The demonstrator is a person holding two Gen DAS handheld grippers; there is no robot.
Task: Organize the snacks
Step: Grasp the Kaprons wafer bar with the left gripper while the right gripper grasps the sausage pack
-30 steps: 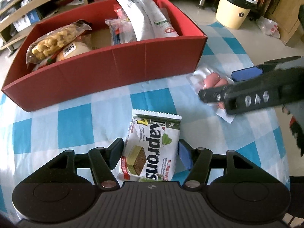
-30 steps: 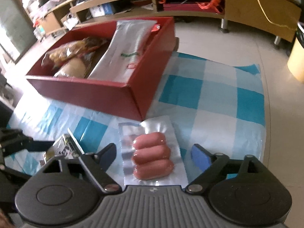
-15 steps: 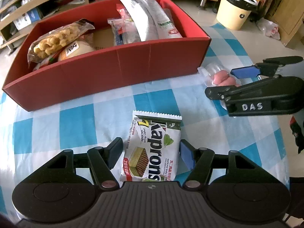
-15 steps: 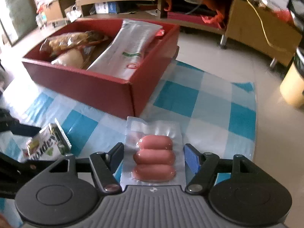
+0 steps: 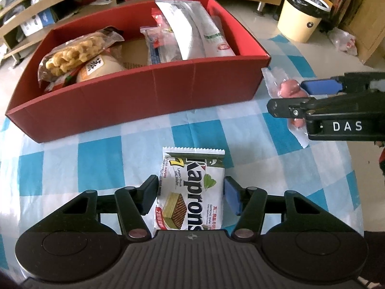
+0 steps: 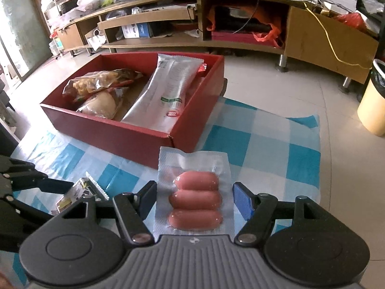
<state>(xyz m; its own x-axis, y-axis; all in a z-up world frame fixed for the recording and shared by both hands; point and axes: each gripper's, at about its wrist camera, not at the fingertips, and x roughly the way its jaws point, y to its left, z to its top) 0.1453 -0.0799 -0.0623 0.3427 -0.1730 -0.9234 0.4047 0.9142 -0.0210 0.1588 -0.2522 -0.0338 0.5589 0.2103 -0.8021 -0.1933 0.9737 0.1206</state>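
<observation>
A green-and-white Kaprons wafer pack (image 5: 192, 187) is held between the fingers of my left gripper (image 5: 191, 196), which is shut on its sides just above the checked cloth. My right gripper (image 6: 195, 198) is shut on a clear vacuum pack of three pink sausages (image 6: 195, 200) and holds it lifted, near the right end of the red box (image 6: 134, 134). In the left wrist view the right gripper (image 5: 305, 96) and the sausage pack (image 5: 286, 89) show at the right. The red box (image 5: 134, 96) holds several snack bags and a long white pack (image 5: 197, 33).
A blue-and-white checked cloth (image 5: 96, 159) covers the table. A cream bin (image 5: 303, 21) stands on the floor beyond the right corner. A low wooden TV shelf (image 6: 216, 24) runs behind the table. The wafer pack also shows at the lower left of the right wrist view (image 6: 79, 192).
Both grippers have closed in on their packs. The right gripper has lifted the sausage pack off the cloth and drawn it toward the box's right end. The left gripper has closed on the wafer pack.
</observation>
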